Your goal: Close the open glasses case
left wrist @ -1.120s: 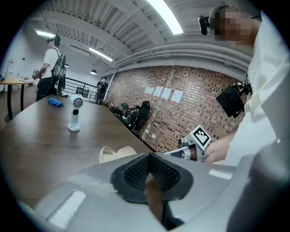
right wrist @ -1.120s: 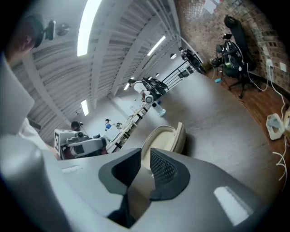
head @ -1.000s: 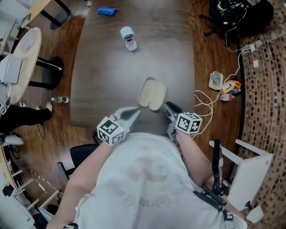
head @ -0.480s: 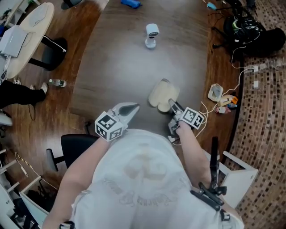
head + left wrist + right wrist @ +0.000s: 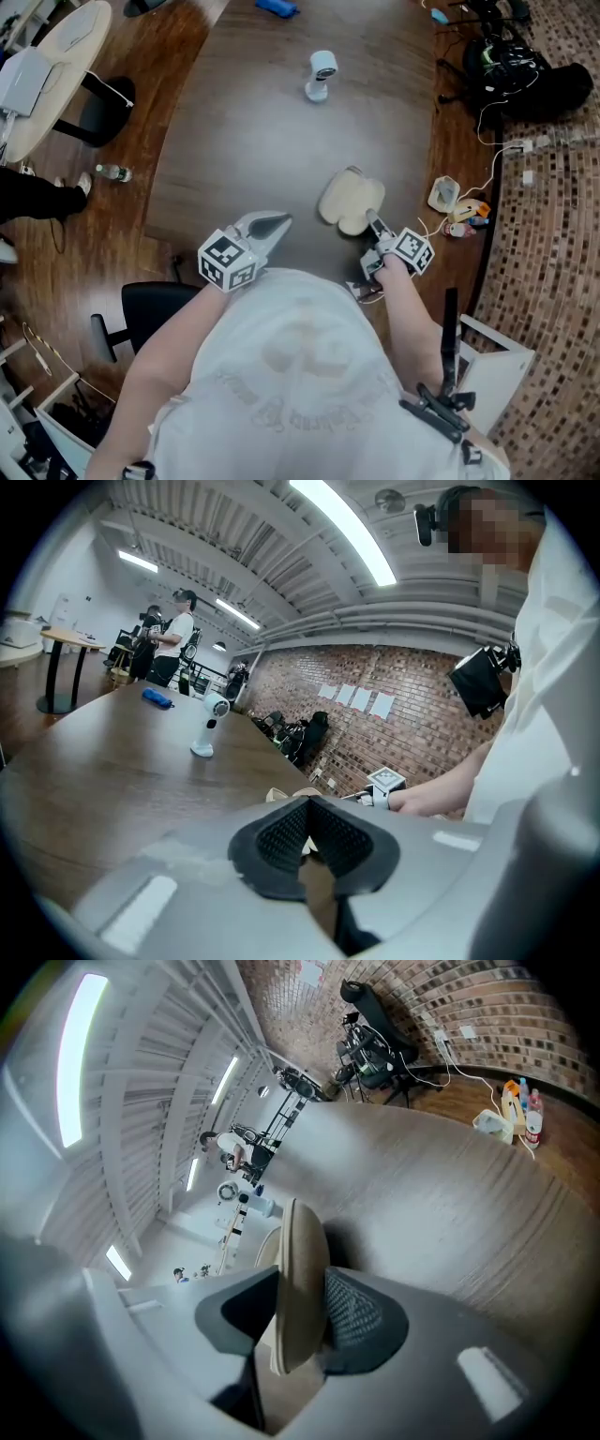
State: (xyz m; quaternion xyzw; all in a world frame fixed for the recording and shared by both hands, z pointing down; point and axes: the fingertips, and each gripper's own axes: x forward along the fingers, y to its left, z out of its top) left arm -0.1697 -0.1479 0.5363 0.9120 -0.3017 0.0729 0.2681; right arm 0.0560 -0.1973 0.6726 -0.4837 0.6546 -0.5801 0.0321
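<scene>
Wide dark wooden table (image 5: 272, 141), filling the middle of the head view as half a second back. Shifted in frame against a second ago, by the head's own swing.

White-shirted torso (image 5: 300, 375) low in that view, both forearms reaching out over the near table edge.

Left gripper (image 5: 281, 223) out at the near left, pointing toward the far right. A second ago close by the case's near left side, now well apart from it. Jaws together at the tips, nothing between them, hanging just over bare wood.

Right gripper (image 5: 377, 225) steeply slanted, marker cube toward the table's right edge and rolled over since a second ago. Tips now at the case's near right rim, where earlier just short of it. Jaws closing, with the raised lid's edge standing between them and a pad against each face of it. Right hand (image 5: 389, 272) wrapped round the handle just behind the cube.

Glasses case (image 5: 349, 200), cream, open, two rounded halves side by side, on the table near its right edge and in much the same spot as before.

Farther up the table, well apart from the case: small white device (image 5: 321, 73), upright. At the far end, a blue object (image 5: 277, 7).
</scene>
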